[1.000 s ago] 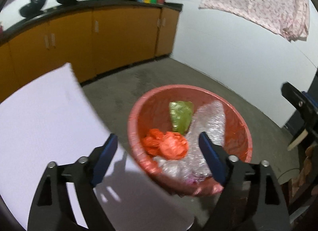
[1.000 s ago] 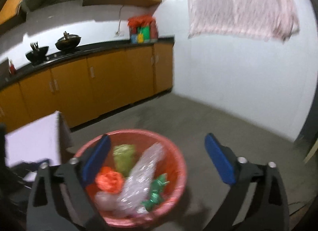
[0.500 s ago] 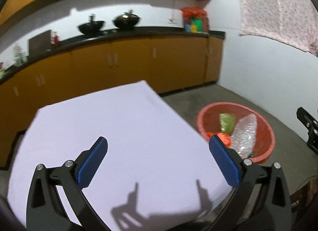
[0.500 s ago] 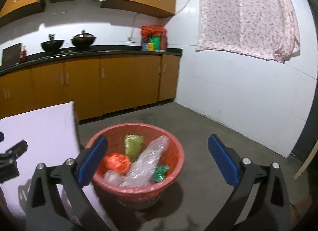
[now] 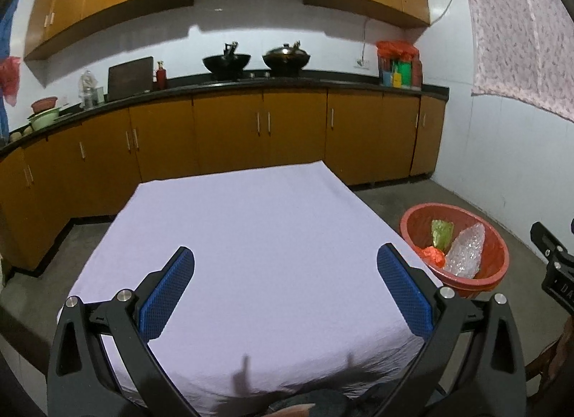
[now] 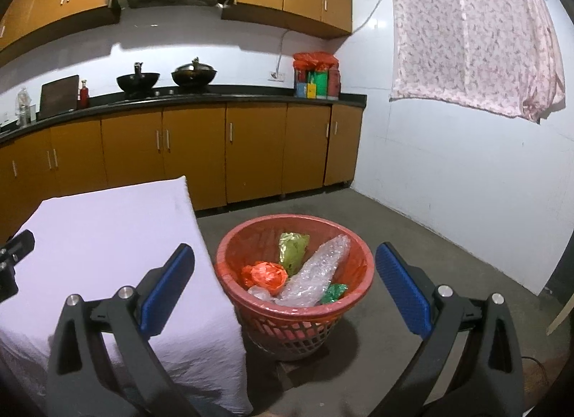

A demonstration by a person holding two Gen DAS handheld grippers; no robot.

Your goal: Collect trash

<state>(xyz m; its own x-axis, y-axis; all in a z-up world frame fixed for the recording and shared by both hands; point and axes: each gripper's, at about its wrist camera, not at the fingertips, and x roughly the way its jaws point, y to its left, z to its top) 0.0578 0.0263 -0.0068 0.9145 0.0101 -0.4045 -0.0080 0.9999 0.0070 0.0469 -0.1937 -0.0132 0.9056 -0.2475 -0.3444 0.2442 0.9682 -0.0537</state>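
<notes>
Red basket [image 6: 297, 313]: four trash pieces.

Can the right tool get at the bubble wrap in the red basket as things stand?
Probably yes. The right tool is open and empty, the basket has no lid, and the bubble wrap lies on top of the pile.

We look from the left wrist, angled slightly down, across the cloth-covered counter [image 5: 251, 237] toward the cabinets [image 5: 229, 130]. From the right wrist we face the red basket [image 6: 251, 306] close by. Both views share counter, basket and cabinets.

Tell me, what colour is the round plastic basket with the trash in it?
Red plastic basket; right wrist view shows it best.
</notes>
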